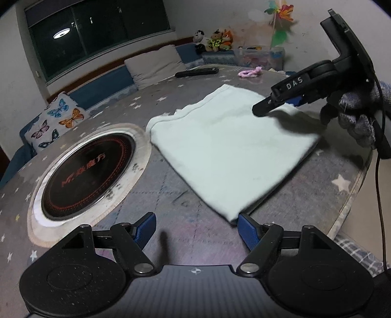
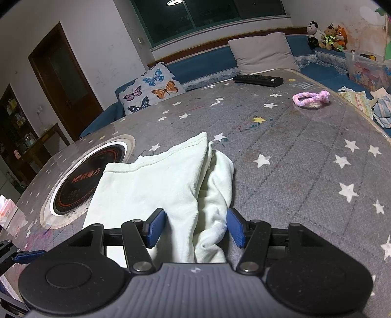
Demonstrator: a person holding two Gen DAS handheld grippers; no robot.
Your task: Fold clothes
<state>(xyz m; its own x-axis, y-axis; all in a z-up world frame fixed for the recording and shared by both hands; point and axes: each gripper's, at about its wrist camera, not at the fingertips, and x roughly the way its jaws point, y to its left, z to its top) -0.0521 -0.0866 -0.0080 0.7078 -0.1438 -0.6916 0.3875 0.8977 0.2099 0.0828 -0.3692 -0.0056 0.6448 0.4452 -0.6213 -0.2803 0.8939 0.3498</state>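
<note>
Pale-green folded garment [image 2: 156,181] on surface [image 2: 293,151] | bunched edge runs lengthwise between spread right tool [image 2: 196,227], unpinched | left tool [image 1: 196,228] spread, empty, corner beside its right finger

I am working in a lived-in family room of a home — a cushioned bench seat [image 2: 202,66] under a dark window [image 2: 210,14], a butterfly pillow [image 2: 151,89], stuffed toys [image 2: 327,35], a TV remote [image 2: 257,80] on the star-print table cover [image 2: 305,151] — plus a wooden door [image 2: 66,78].
</note>
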